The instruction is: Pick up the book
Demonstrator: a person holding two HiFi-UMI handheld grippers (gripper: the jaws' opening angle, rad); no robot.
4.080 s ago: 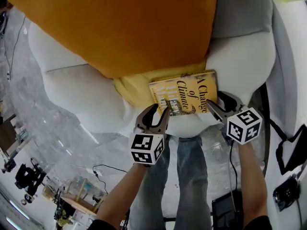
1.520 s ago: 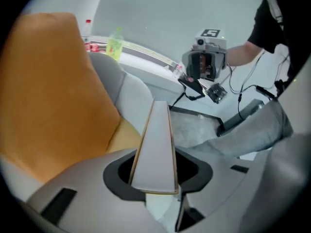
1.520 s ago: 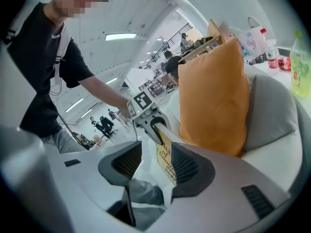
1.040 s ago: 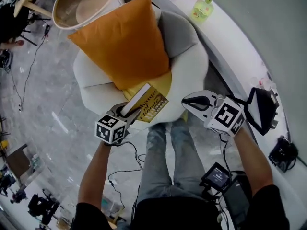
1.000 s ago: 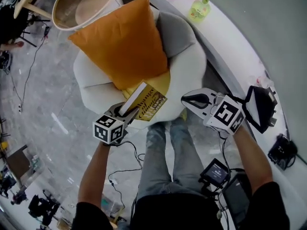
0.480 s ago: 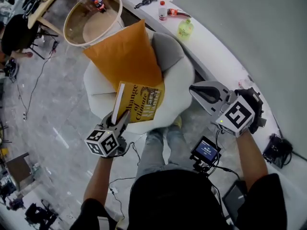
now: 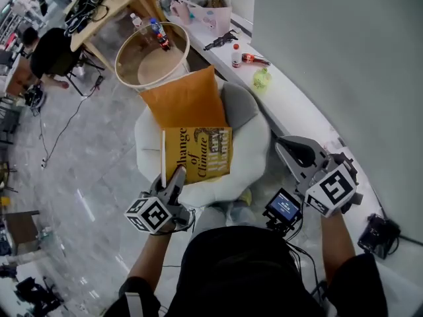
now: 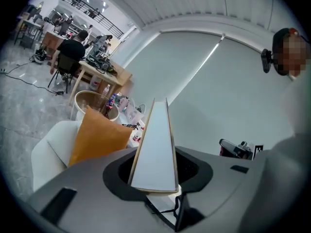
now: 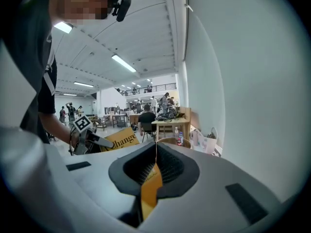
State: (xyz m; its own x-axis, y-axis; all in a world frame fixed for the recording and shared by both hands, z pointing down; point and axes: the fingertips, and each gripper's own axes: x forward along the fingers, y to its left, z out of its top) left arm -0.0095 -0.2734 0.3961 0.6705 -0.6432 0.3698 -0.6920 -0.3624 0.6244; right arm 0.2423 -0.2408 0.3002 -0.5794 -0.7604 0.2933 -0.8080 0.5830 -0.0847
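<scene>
White armchair (image 7: 254,156) below, left gripper (image 7: 177,177) clamping book (image 7: 198,152) aloft, right gripper (image 7: 288,149) closed

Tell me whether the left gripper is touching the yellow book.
Touching. The left gripper view shows the book clamped by its page edge between the jaws of the left gripper; the head view shows it standing up out of that gripper.

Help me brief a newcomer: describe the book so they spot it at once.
Find the white armchair with the orange cushion. Over its seat, the left gripper holds the book. Its yellow cover bears dark lettering; the cushion is plain.
</scene>
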